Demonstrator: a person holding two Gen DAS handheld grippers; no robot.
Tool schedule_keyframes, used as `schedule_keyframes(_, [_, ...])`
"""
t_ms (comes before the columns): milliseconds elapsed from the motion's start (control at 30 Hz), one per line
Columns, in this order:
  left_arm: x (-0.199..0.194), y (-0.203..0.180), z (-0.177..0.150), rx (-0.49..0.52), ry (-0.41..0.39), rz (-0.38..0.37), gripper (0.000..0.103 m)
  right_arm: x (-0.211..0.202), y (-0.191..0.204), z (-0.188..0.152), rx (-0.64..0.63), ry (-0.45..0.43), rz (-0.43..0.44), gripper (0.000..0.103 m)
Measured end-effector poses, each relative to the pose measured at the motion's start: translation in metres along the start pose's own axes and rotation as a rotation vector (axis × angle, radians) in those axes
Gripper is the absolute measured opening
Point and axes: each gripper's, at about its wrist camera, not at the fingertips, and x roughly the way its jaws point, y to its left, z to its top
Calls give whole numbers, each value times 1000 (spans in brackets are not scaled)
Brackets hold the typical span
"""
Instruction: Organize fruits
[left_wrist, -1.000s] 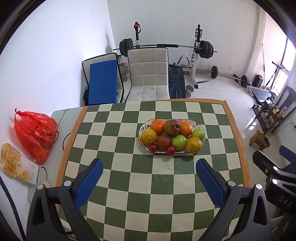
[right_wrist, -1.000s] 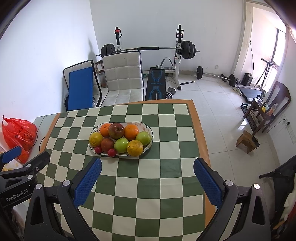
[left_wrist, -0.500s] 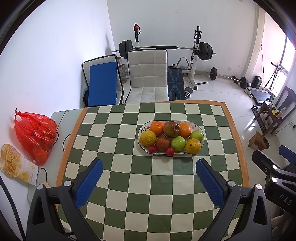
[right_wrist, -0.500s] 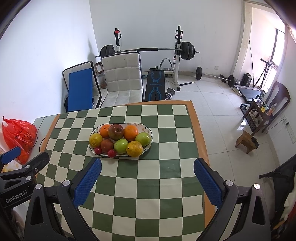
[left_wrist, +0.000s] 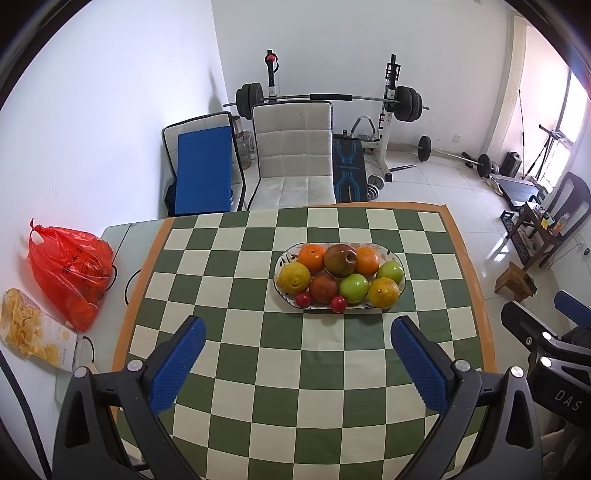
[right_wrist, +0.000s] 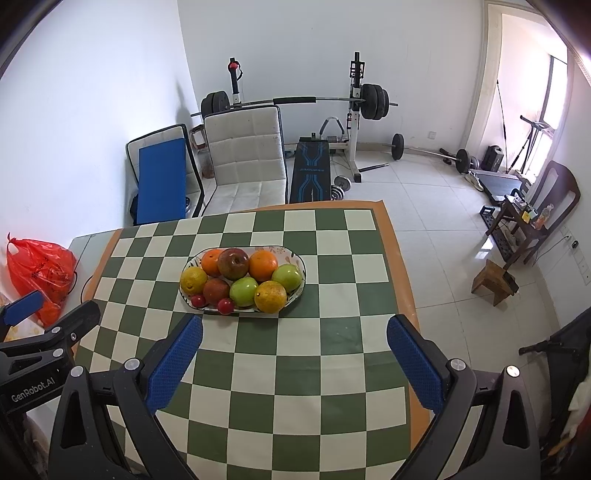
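- Left gripper (left_wrist: 297, 360) held above the near part of the desk (left_wrist: 236, 354), level, jaws spread wide, grasping nothing.
- Fruit plate (left_wrist: 286, 295) resting mid-desk, ahead.
- Right gripper (right_wrist: 294, 354) alongside, jaws likewise released, empty.

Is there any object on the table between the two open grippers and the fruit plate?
No. Only bare checkered cloth lies between the left gripper, the right gripper and the plate. Both are open.

A table covered by a green-and-cream checkered cloth (left_wrist: 229, 332) bears an oval patterned fruit plate (left_wrist: 388, 254) toward twelve o'clock, a red plastic bag (left_wrist: 70, 266) at nine.
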Motion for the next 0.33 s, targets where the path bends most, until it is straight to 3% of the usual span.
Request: schedule_keyframes(333, [-2,-6,7,1,-10,-3,103,-5,0,0,11,3,-1,102])
